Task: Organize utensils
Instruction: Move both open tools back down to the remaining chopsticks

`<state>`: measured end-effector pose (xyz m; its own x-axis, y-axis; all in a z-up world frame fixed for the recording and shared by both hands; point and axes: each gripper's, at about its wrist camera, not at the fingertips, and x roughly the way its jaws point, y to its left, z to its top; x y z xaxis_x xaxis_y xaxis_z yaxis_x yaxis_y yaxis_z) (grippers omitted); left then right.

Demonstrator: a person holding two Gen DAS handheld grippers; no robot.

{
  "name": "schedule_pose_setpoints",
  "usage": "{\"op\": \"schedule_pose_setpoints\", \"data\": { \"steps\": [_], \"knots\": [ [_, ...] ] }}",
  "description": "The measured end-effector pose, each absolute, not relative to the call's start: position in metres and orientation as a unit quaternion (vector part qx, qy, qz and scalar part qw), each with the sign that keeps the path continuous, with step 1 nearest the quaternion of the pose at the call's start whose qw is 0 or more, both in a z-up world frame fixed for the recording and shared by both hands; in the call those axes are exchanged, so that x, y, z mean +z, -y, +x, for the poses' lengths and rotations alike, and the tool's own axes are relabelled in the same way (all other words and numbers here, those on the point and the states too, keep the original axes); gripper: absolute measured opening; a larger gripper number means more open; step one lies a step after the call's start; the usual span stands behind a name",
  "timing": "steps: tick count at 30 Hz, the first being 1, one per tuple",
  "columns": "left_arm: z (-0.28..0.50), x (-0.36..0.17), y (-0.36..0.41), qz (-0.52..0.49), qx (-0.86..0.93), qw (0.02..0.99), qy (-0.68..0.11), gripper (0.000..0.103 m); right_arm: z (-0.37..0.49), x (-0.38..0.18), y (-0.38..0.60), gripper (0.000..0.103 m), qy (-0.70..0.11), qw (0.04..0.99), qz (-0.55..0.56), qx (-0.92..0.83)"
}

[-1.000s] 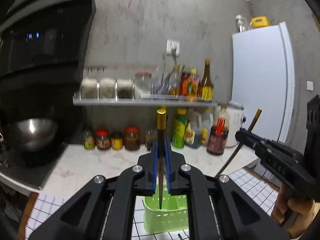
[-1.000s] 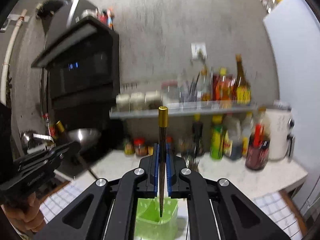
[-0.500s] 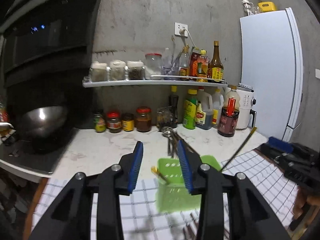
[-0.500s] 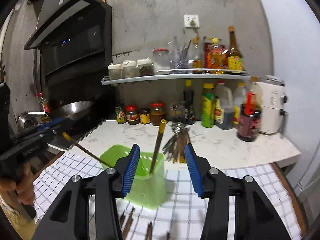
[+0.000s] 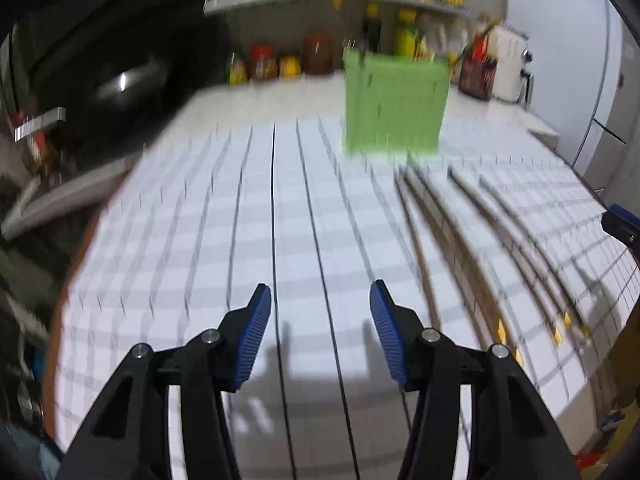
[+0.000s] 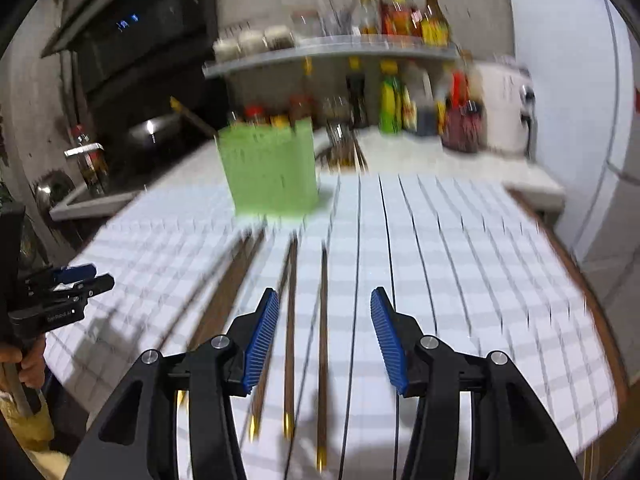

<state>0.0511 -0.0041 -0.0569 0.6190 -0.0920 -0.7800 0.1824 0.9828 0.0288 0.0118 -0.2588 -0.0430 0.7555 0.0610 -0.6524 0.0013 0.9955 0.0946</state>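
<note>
- Jaws of the left gripper (image 5: 320, 300) are opening, nothing between them.
- Green basket (image 6: 268, 168) stands on the checked cloth (image 6: 460, 260), one chopstick (image 6: 192, 114) leaning out.
- Loose chopsticks (image 6: 322, 344) lie before it.
- Right gripper (image 6: 324, 308) gapes above them, empty.

home kitchen: condiment shelf (image 6: 332, 50), fridge (image 6: 568, 80), wok (image 5: 124, 80)
</note>
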Motion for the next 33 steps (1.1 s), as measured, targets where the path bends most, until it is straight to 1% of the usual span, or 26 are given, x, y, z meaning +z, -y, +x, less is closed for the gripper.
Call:
{"op": "schedule_pose_setpoints", "data": {
  "steps": [4,9,19,20,21,23,29,33],
  "knots": [
    [0.03,-0.076,-0.003,0.036,-0.078,0.885,-0.457,0.051,-0.013,-0.063,0.268,0.05,-0.385,0.921,0.062,-0.009],
    [0.023,-0.077,0.004,0.049,-0.089,0.881,-0.462,0.051,-0.023,-0.077,0.274,0.05,-0.41,0.909,0.075,-0.017],
    [0.027,-0.084,0.018,0.041,-0.119,0.873,-0.471,0.051,-0.023,-0.09,0.262,0.049,-0.428,0.902,0.057,0.002],
    [0.026,-0.085,0.019,0.038,-0.127,0.872,-0.471,0.051,-0.023,-0.091,0.261,0.048,-0.43,0.901,0.054,0.006],
    [0.025,-0.085,0.02,0.035,-0.136,0.871,-0.47,0.051,-0.023,-0.093,0.258,0.044,-0.431,0.901,0.051,0.012],
    [0.022,-0.084,0.025,0.038,-0.159,0.87,-0.465,0.051,-0.024,-0.096,0.254,0.041,-0.433,0.9,0.049,0.021],
    [0.012,-0.086,0.048,0.061,-0.215,0.865,-0.448,0.051,-0.023,-0.101,0.248,0.041,-0.435,0.899,0.046,0.033],
    [0.014,-0.092,0.057,0.074,-0.219,0.861,-0.453,0.048,-0.025,-0.102,0.249,0.041,-0.432,0.9,0.044,0.032]
  ]
}}
